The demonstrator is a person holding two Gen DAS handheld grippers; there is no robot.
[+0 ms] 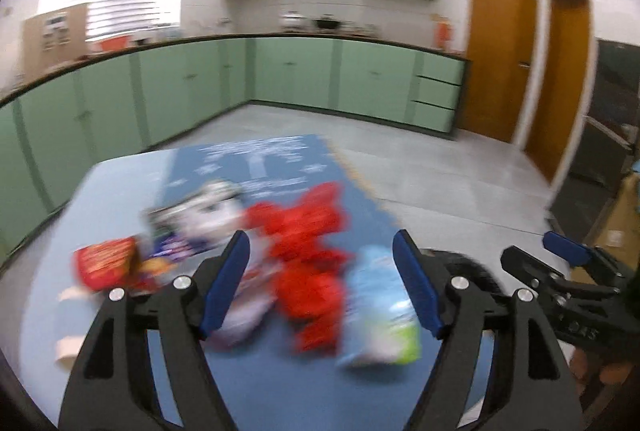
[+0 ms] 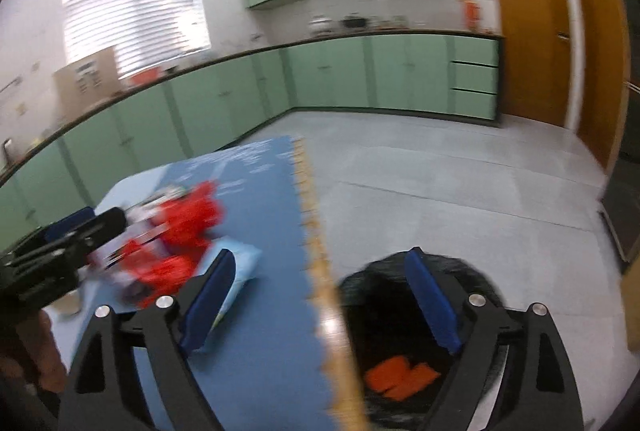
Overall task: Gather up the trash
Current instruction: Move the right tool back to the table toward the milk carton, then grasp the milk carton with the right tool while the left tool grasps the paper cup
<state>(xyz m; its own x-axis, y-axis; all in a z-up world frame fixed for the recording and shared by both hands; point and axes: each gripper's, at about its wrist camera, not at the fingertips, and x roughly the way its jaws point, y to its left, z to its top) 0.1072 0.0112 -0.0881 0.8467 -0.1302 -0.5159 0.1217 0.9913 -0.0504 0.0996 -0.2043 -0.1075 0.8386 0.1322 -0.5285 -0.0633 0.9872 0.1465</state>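
Note:
Blurred trash lies on the blue mat: a crumpled red wrapper, a light blue, white and green packet, a white and purple packet, and a red snack packet. My left gripper hangs open above the red wrapper, its pads touching nothing. My right gripper is open and empty, straddling the table's edge and the black-bagged bin. An orange wrapper lies inside the bin. Each gripper shows in the other's view: the right gripper and the left gripper.
The mat's tan fringed edge runs beside the bin, which stands on the grey floor. Green cabinets line the far walls. Wooden doors stand at the right. A hand holds the left gripper.

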